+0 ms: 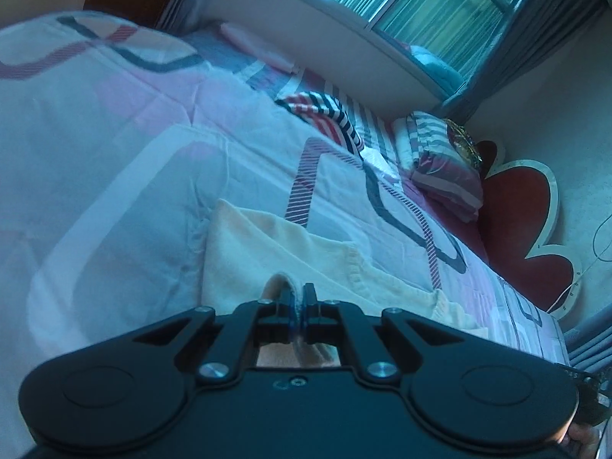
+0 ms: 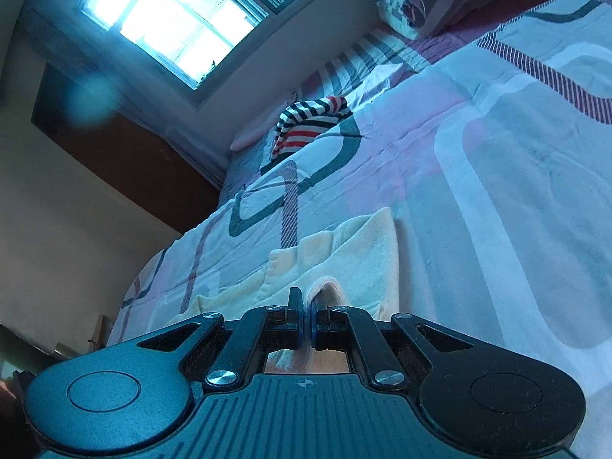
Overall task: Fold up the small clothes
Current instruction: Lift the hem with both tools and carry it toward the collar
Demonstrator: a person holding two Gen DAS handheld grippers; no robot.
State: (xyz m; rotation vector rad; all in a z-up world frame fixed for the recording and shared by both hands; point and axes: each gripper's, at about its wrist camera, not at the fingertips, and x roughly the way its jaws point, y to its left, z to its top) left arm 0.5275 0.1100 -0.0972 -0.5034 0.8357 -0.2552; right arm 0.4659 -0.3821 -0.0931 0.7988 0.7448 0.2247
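Both hand-held grippers, left (image 1: 299, 298) and right (image 2: 306, 306), pinch a cream garment (image 1: 267, 244) on the patterned bedspread (image 1: 134, 145).

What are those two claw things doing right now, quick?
Left gripper: closed, pinching an edge of the pale yellow garment.
Right gripper: closed, pinching an edge of the same garment.

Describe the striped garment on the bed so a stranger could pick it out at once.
Start at the window, then drop to the bed beneath it. Near the bed's window-side edge lies a bunched striped garment. Its bold navy, white and red stripes separate it from the plain cream garment pinched by both grippers.
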